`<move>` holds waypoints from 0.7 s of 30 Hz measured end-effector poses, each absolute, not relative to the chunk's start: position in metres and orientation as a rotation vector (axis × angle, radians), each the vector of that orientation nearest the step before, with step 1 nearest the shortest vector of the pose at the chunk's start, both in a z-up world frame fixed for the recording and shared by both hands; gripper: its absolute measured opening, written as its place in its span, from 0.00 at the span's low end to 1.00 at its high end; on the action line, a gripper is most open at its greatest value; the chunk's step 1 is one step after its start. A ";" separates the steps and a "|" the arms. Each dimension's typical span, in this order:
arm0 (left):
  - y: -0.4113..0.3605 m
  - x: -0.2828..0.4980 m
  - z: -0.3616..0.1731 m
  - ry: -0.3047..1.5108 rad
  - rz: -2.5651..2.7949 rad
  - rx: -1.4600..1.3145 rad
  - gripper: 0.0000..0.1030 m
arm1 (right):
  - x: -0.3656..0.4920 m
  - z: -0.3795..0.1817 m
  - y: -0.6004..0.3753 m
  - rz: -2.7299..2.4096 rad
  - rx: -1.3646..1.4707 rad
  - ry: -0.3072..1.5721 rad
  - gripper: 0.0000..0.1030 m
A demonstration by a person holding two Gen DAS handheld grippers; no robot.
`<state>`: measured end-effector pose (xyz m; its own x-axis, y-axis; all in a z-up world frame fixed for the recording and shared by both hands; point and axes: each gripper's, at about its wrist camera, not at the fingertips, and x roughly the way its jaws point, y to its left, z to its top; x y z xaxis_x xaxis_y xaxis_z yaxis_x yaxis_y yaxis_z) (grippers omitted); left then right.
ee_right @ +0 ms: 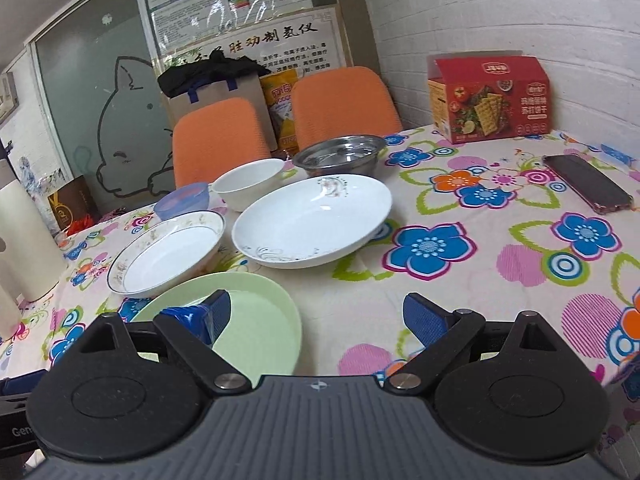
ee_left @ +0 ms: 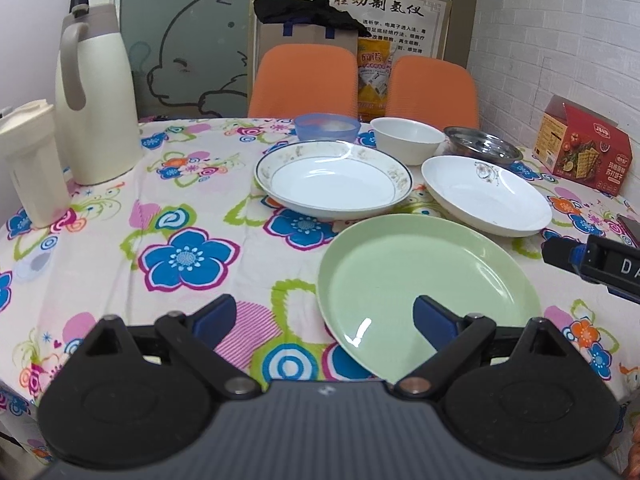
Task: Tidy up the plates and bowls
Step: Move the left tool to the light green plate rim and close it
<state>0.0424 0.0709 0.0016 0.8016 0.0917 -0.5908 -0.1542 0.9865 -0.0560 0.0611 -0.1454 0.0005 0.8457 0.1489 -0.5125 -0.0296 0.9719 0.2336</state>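
Floral tablecloth [ee_left: 120, 208]: green plate [ee_left: 400, 280] nearest; both hand-held grippers [ee_left: 324, 320] [ee_right: 316, 316] spread apart, empty.

glossy green plate [ee_left: 424, 280], shiny metal bowl [ee_right: 340, 155]

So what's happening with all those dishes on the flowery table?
A person holds two grippers over the table, tidying plates and bowls. Both the left gripper and right gripper have open jaws and hold nothing. The round pale green plate lies nearest, then two white plates, one gold-patterned and one with a small flower print. Nothing is stacked yet.
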 end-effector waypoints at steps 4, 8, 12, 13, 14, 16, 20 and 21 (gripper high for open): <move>0.066 0.034 0.003 0.617 0.141 -0.078 0.92 | 0.050 -0.005 -0.161 0.079 0.236 0.571 0.78; 0.071 0.025 0.006 0.604 0.160 -0.089 0.92 | 0.040 -0.003 -0.168 0.082 0.244 0.556 0.78; 0.067 0.026 0.006 0.601 0.140 -0.082 0.92 | 0.042 -0.003 -0.165 0.096 0.236 0.551 0.78; 0.064 0.027 0.006 0.596 0.136 -0.069 0.92 | 0.043 -0.004 -0.164 0.099 0.234 0.554 0.78; 0.062 0.027 0.005 0.594 0.133 -0.059 0.92 | 0.045 -0.006 -0.164 0.101 0.231 0.555 0.78; 0.059 0.031 0.005 0.601 0.125 -0.040 0.92 | 0.047 -0.007 -0.162 0.099 0.221 0.565 0.78; 0.053 0.037 0.010 0.613 0.105 -0.003 0.92 | 0.052 -0.007 -0.160 0.100 0.184 0.602 0.78; 0.053 0.038 0.012 0.614 0.097 0.002 0.92 | 0.053 -0.007 -0.160 0.105 0.173 0.610 0.78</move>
